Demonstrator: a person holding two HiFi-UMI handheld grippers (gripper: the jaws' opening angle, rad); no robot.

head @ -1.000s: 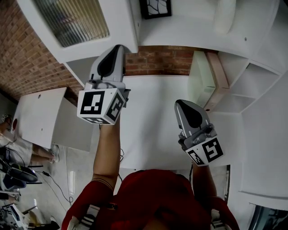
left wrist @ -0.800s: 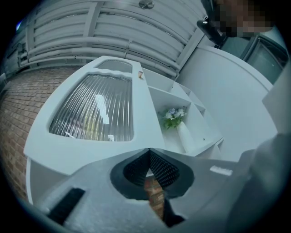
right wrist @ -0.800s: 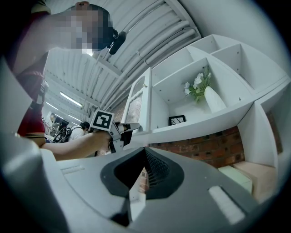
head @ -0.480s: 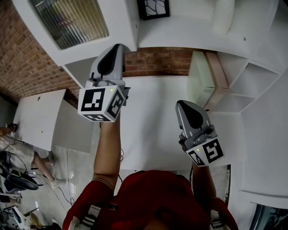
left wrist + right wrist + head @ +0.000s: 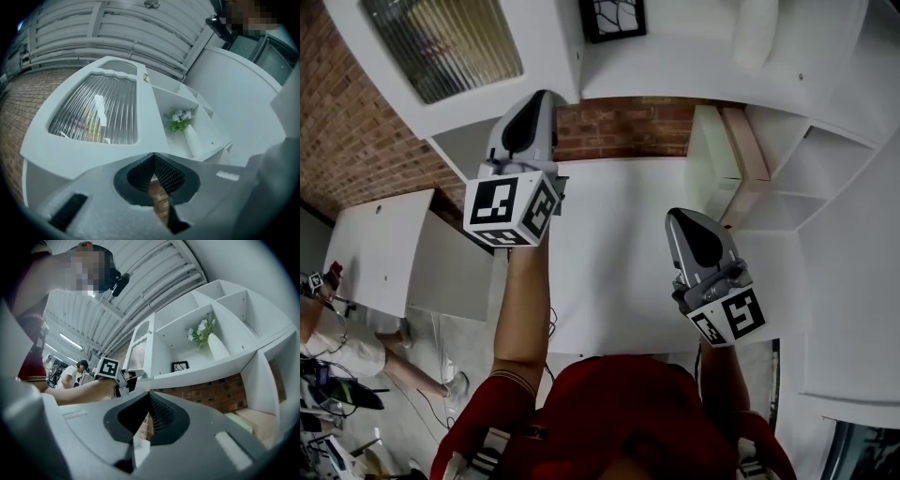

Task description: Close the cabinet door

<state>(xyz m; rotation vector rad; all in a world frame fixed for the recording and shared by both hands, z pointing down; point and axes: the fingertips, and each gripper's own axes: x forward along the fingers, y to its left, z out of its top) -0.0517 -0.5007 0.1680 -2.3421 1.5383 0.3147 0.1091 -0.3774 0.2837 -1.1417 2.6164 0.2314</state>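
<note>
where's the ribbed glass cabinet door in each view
Head view: cabinet door top left, swung open.
Left gripper view: cabinet door centre left, ribbed glass facing the camera.
Right gripper view: cabinet door left of centre, nearly edge-on.
Shared landmark: brick wall.

No legible text, label, brand or number on anything visible.

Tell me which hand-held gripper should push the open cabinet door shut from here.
Left. The left hand-held gripper is up high, its closed tips close to the lower edge of the open glass-paned cabinet door. The right hand-held gripper sits lower over the white counter, apart from the door.
</note>
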